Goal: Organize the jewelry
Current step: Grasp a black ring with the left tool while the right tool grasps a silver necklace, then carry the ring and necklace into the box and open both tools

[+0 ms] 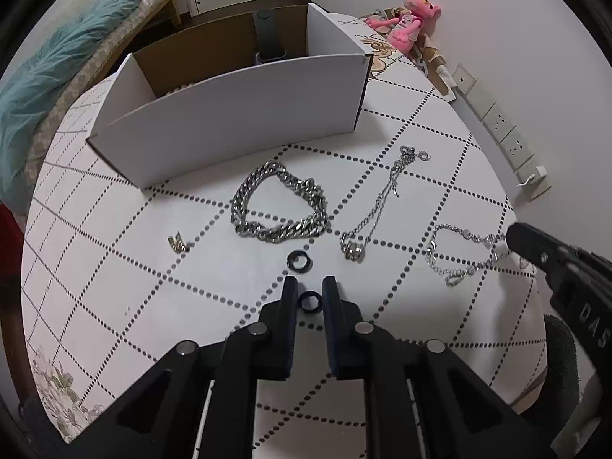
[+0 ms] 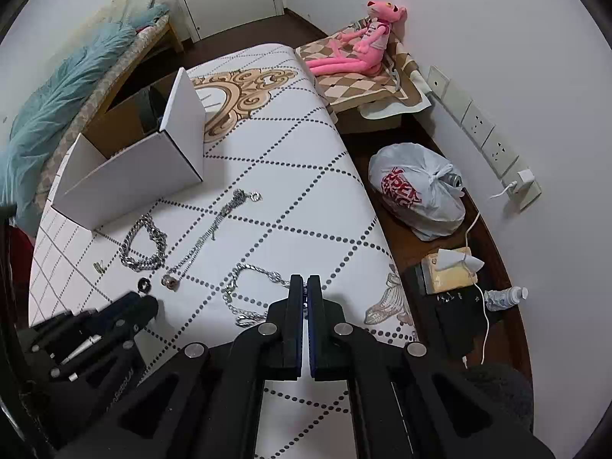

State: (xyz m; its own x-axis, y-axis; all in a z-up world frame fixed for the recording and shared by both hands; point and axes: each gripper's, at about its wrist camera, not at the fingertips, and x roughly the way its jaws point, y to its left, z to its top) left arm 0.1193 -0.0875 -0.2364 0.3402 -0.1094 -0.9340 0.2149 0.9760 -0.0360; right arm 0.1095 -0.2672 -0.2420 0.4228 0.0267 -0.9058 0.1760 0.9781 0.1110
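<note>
My left gripper [image 1: 309,287] is shut on a small black ring [image 1: 308,301], held just above the table. A second black ring [image 1: 299,260] lies on the cloth just ahead. Beyond it lie a thick silver chain [image 1: 279,206], a thin necklace with a pendant [image 1: 378,206] and a small gold piece [image 1: 178,244]. My right gripper [image 2: 305,286] is shut on a thin silver bracelet [image 2: 244,290], at its right end; it also shows in the left wrist view [image 1: 459,256]. An open white box [image 1: 229,114] stands at the back, with a dark watch [image 1: 267,34] inside.
The table [image 2: 306,199] has a white dotted cloth. To its right, lower down, are a plastic bag [image 2: 417,191], a tissue pack [image 2: 451,271], a bottle [image 2: 505,296] and wall sockets [image 2: 482,134]. A pink plush toy [image 2: 359,46] sits on a cushion at the back.
</note>
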